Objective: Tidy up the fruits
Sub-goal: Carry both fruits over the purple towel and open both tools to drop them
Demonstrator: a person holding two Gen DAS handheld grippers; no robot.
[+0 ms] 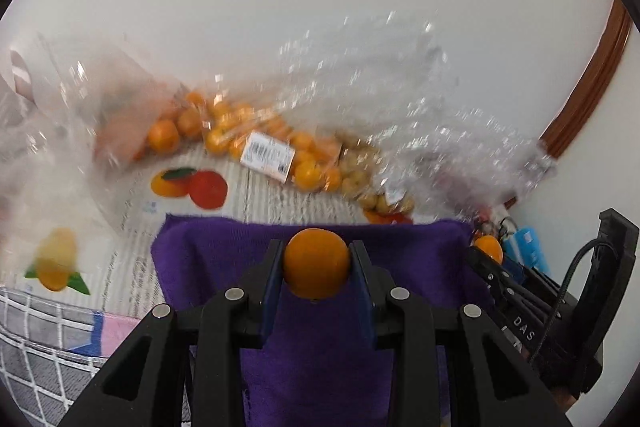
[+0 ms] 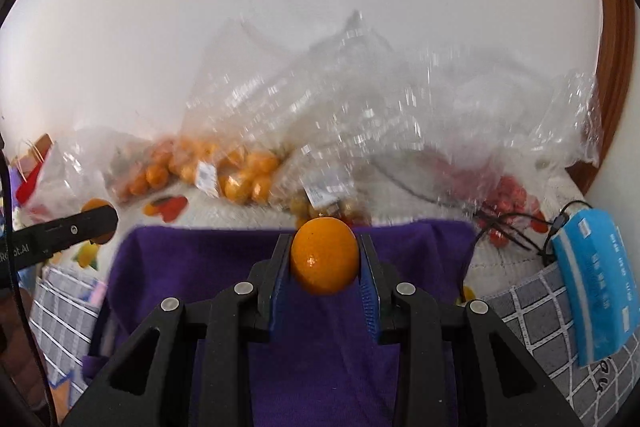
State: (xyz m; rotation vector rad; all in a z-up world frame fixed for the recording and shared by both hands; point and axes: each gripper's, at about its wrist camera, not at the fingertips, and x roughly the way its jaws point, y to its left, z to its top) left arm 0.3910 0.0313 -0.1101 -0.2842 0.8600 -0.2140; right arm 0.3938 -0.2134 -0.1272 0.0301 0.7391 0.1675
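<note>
My left gripper [image 1: 317, 261] is shut on a small orange [image 1: 316, 263], held above a purple cloth [image 1: 224, 259]. My right gripper [image 2: 325, 259] is shut on another small orange [image 2: 324, 261] over the same purple cloth [image 2: 200, 267]. The right gripper shows at the right edge of the left wrist view with its orange [image 1: 488, 249]. In the right wrist view the left gripper's finger [image 2: 68, 227] reaches in from the left with its orange [image 2: 96, 207]. Behind the cloth lie clear plastic bags of oranges [image 1: 240, 139], [image 2: 240, 175].
More clear bags hold small yellowish fruits [image 1: 360, 171] and red fruits [image 2: 508, 199]. A blue packet [image 2: 596, 287] lies at the right. A fruit-printed mat [image 1: 188, 183] and a grey checked cloth [image 1: 36, 339] cover the surface. A white wall stands behind.
</note>
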